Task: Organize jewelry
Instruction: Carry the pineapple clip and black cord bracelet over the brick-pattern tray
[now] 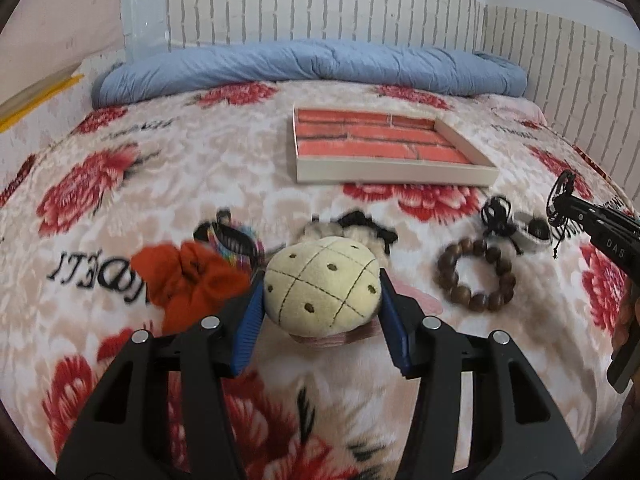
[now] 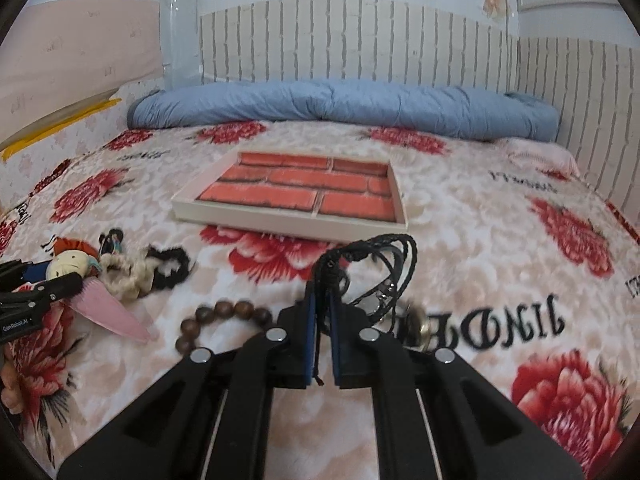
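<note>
The shallow tray (image 2: 280, 220) with a brick-pattern bottom holds nothing. The left gripper (image 1: 322, 300) clamps a cream plush comb head (image 1: 320, 286). The right gripper (image 2: 322, 300), almost closed, pinches a black braided cord bracelet (image 2: 394, 264) above the floral blanket (image 2: 480, 240).

left claw (image 1: 322, 300) gripping plush ball (image 1: 322, 292).

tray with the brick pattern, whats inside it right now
Nothing shows inside the tray; only its brick-print floor. The near wall hides a thin strip of floor in both views.
</note>
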Demonstrator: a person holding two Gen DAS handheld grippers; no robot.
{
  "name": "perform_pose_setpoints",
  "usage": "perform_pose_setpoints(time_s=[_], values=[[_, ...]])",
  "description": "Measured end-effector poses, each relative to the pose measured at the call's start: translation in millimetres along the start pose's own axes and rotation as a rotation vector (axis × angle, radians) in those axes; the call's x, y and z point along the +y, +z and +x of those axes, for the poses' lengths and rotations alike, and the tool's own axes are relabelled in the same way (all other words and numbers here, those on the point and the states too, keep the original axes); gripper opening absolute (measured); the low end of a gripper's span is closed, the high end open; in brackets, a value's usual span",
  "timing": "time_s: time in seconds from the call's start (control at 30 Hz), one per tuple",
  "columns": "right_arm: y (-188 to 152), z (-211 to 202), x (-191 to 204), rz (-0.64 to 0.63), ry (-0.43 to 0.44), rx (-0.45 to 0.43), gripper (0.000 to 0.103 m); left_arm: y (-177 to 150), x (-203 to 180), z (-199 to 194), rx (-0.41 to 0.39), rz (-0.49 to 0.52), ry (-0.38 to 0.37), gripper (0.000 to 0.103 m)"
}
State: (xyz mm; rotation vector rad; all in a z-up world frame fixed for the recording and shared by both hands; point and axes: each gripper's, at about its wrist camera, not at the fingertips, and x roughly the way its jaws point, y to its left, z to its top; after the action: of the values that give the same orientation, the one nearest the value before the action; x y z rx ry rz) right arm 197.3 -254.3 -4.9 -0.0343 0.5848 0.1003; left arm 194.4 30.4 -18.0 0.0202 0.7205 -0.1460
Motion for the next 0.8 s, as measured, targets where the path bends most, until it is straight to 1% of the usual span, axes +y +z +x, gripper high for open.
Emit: perform_pose_setpoints(time_s=[0.17,0.27,0.37,0.57,0.7,0.8], values=[[24.0,5.5,-6.1,-0.013,-0.008,-0.042,0.007,31.5,-2.2,-0.9,-0.063,0.015,0.014,0.052],[37.3,12.5,-8.5,-0.024,-0.011,-0.063,0.007,57.0,-1.7,-1.5,-0.109,0.014,0.014,0.052],[53.0,24.8,-11.7,-0.031,-0.008,-0.073,0.007,80.1,-3.6,4.1,-0.139,0.017,0.014,0.052],[81.8,59.5,-14.4,-0.049,0.006,-0.067,0.007,131.5,-5.2,34.1,-0.159,0.007,-0.002,0.052],[105.2,88.3,-16.8,-0.057,0.014,-0.055,0.007,166.3,-13.4,64.0,-0.160,0.005,-0.008,0.052],[123.4,116.0,-21.5,-0.051,0.028,-0.033,0.007,188.8,-18.5,91.4,-0.153,0.008,0.003,0.052]])
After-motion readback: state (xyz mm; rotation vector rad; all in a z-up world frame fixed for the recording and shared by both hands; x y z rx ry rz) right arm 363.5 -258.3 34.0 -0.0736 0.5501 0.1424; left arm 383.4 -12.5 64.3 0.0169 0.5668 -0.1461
